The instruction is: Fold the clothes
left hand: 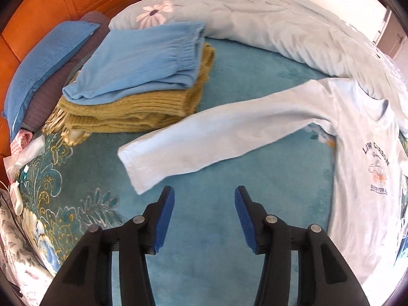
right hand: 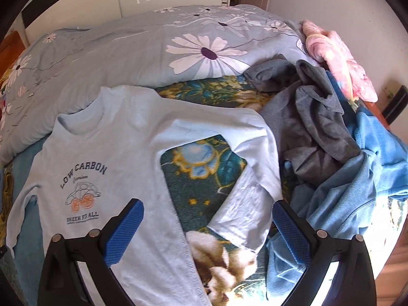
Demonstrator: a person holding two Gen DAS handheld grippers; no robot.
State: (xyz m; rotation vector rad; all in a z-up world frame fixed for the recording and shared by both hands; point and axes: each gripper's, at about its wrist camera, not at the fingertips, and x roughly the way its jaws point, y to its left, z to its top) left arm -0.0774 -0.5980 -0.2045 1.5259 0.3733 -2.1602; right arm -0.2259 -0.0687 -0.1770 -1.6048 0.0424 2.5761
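Teal floral blanket (left hand: 229, 229) covering bed; pale blue daisy duvet (right hand: 127, 51) bunched along far side. Orange wooden headboard (left hand: 38, 25), blue pillow (left hand: 48, 61) beside it. Folded stack near pillow: blue garment (left hand: 137, 61) atop mustard knit (left hand: 132, 112). Unfolded heap, grey (right hand: 311, 117) and blue (right hand: 357, 178), on other side. Pale blue long-sleeve shirt (right hand: 109, 137) flat on blanket, print up, "LOW CARBON"; one sleeve (left hand: 216, 135) stretched out, other sleeve (right hand: 252, 199) bent back. Left tool (left hand: 204, 196) released, empty, cuff just beyond. Right tool (right hand: 207, 210) wide apart over shirt, gripping nothing.
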